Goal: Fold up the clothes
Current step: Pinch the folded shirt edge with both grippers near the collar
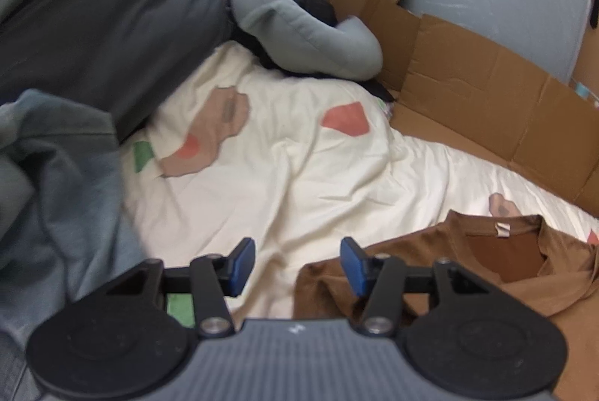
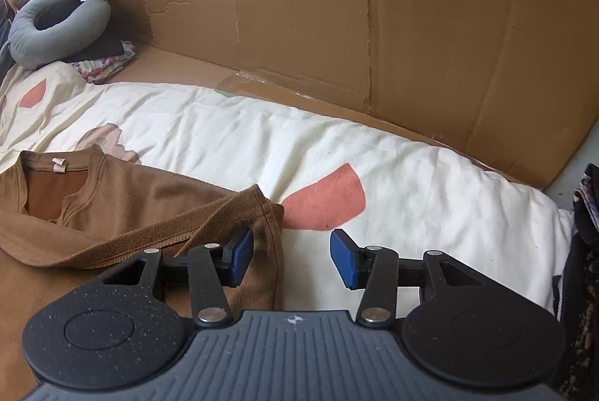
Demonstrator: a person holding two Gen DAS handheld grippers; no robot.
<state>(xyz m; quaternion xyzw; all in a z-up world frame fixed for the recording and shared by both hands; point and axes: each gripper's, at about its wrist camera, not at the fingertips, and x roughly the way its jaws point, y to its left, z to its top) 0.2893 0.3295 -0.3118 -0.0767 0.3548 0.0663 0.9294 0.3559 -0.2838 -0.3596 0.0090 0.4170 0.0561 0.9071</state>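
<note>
A brown T-shirt (image 1: 441,262) lies on the cream bedcover (image 1: 299,176), collar and label facing up. In the left wrist view my left gripper (image 1: 297,266) hovers open over the shirt's left edge; only bedcover shows between its blue pads. In the right wrist view the same shirt (image 2: 123,210) lies at lower left with a sleeve folded across it. My right gripper (image 2: 290,258) is open at the shirt's right edge. Its left pad (image 2: 241,257) is over the brown cloth and its right pad over the bedcover (image 2: 411,176). Nothing is gripped.
A cardboard wall (image 2: 337,26) stands along the far side of the bed. A grey neck pillow (image 2: 56,26) and folded clothes (image 2: 101,64) sit at the far left corner. Grey and blue garments (image 1: 56,176) are piled at the left. Dark clothing (image 2: 584,251) lies at the right edge.
</note>
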